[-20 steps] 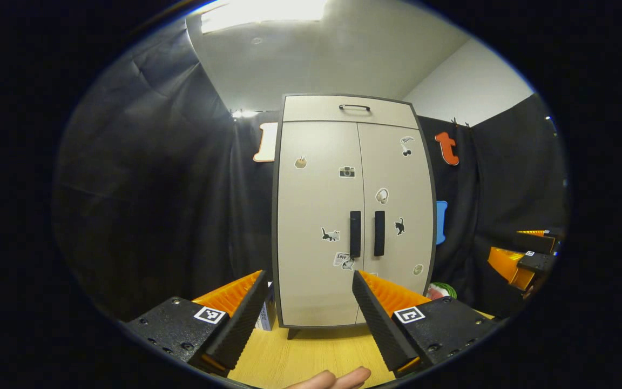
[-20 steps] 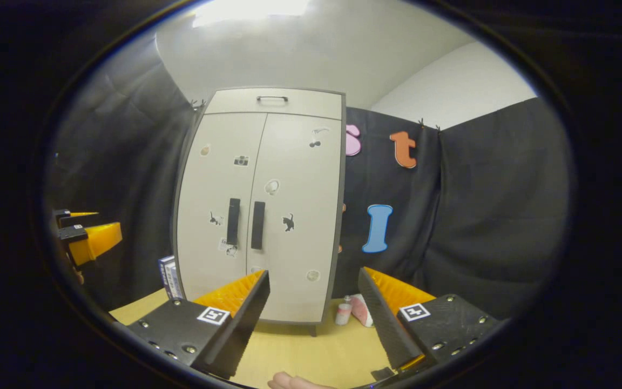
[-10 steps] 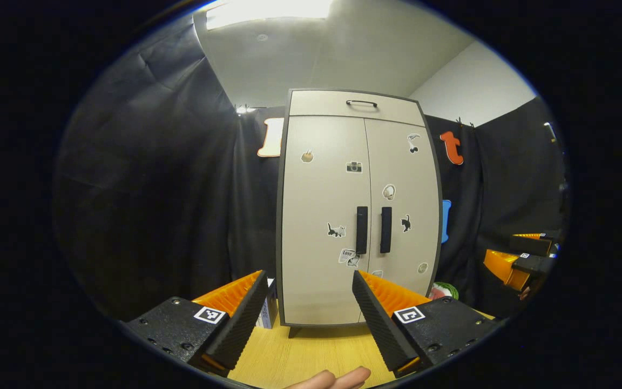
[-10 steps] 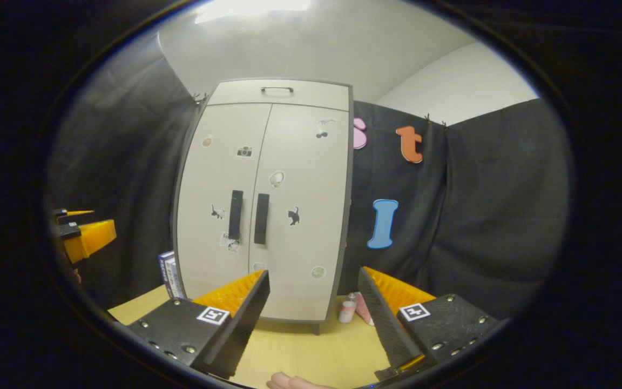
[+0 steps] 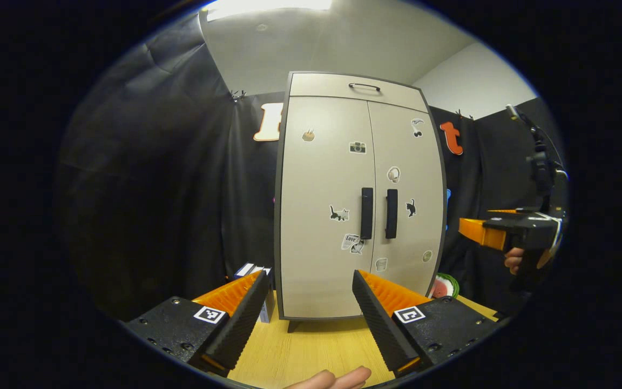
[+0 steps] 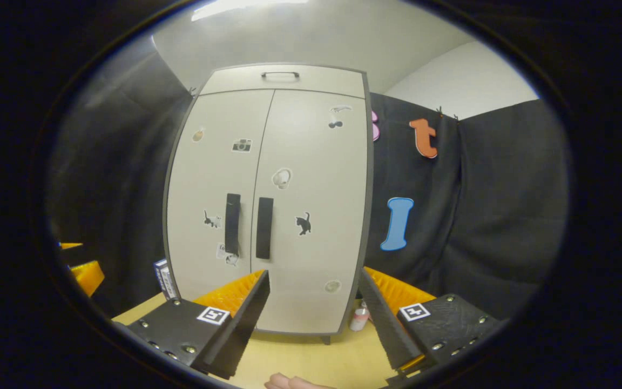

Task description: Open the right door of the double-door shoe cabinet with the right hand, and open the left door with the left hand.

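While both doors are sitting flush and shut, the shoe cabinet [image 5: 358, 194] is standing upright on the pale wooden table [image 5: 311, 351], its feet mostly hidden behind the near fingers. The left gripper [image 5: 306, 319] is hanging well short of it with its ridged, wedge-shaped fingers spread apart and nothing between them; the right gripper [image 6: 315, 319] is likewise holding its fingers wide and empty, nearer the cabinet. In the left gripper view the right gripper's far end is showing at the right edge, a hand [image 5: 513, 260] partly cut off beneath it. The left door [image 5: 323, 205] and right door [image 5: 407, 189] are smooth, matte beige panels in a dark frame, each carrying a slim black vertical handle [image 6: 263, 227] beside the centre seam, with small stickers too tiny to make out. A box [image 6: 164, 278] is peeking from behind the cabinet's left side, a small bottle [image 6: 358, 320] from its right.
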Demonstrator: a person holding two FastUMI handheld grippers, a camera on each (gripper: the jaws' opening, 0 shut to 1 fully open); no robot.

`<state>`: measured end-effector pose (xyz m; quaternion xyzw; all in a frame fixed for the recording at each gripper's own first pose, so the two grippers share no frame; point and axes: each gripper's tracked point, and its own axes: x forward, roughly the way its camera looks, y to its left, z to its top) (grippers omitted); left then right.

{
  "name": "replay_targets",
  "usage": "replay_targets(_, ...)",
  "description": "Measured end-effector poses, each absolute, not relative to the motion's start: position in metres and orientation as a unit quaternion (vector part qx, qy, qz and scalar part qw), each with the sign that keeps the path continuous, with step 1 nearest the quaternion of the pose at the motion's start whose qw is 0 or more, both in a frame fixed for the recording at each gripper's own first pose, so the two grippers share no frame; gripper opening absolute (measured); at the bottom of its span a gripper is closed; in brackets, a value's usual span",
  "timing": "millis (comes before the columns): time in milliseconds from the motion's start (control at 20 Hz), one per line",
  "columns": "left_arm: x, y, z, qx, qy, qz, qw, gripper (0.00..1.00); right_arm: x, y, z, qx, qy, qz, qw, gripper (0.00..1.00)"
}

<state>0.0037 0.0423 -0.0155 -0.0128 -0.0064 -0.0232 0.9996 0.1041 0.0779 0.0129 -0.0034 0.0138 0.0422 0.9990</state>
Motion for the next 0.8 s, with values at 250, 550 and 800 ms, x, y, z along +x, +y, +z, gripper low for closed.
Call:
replay_targets(250, 0.003, 0.048, -0.03, -0.014, -0.002, -0.037, 0.999, 0.98, 0.16, 0.116, 0.016, -0.001, 0.007, 0.064, 0.998, 0.98)
replay_targets(550, -0.003, 0.064, -0.041, -0.013, -0.001, -0.03, 0.999, 0.98, 0.215, 0.167, 0.022, 0.011, -0.014, 0.114, 0.993, 0.98)
replay_targets(800, -0.002, 0.072, -0.056, -0.021, 0.006, -0.037, 0.999, 0.98, 0.241, 0.187, 0.017, -0.009, -0.016, 0.112, 0.993, 0.99)
